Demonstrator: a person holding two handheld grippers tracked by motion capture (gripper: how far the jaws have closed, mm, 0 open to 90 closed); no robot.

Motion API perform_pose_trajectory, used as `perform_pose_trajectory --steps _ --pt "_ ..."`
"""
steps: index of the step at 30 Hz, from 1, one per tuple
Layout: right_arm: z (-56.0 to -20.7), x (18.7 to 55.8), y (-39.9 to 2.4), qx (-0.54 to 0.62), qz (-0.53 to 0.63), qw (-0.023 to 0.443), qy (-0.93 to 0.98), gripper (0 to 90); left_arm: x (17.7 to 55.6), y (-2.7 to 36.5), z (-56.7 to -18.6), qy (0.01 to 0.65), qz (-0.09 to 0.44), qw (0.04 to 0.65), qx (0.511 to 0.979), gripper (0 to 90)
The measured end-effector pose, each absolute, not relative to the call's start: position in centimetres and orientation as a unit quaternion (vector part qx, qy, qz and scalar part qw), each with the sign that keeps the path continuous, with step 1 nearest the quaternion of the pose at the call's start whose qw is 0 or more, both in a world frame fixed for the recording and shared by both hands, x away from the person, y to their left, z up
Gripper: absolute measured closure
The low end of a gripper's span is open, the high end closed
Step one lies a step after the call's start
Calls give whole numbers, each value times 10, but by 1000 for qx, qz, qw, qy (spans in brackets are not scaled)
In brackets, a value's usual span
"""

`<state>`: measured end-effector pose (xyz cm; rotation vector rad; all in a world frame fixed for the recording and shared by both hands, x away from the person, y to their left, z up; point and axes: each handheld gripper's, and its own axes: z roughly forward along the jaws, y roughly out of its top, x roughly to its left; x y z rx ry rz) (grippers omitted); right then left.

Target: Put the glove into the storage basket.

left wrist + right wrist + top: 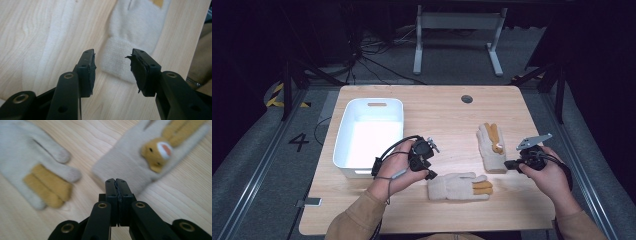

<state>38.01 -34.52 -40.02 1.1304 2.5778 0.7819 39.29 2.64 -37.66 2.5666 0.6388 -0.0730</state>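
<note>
Two beige knit gloves with mustard fingers lie on the wooden table (437, 112). One glove (459, 186) (135, 27) (27, 162) lies sideways near the front edge, cuff to the left. My left gripper (431, 173) (113, 55) hovers at that cuff, open, its jaws on either side of it without pressing. The other glove (491, 146) (127, 162) lies lengthwise at the right and bears a small animal face. My right gripper (508, 164) (116, 180) sits just off its cuff, shut with nothing between the jaws.
A white plastic bin (377, 101) stands on the table's left half, close behind my left hand. A round cable hole (467, 99) is at the back. A small grey object (309, 202) hangs at the front left edge. A white metal frame (457, 22) stands beyond the table.
</note>
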Motion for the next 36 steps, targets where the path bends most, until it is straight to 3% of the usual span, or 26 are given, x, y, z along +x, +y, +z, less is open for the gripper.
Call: perform_pose_trajectory --steps 3,16,36 --pt "-406 385 -352 399 267 114 870 900 396 31 -378 263 -21 243 934 537" --pt "-427 397 -371 430 256 123 857 900 398 32 -381 271 -21 244 931 539" --pt "-438 403 -328 383 250 89 885 900 395 38 -383 280 -24 242 929 534"
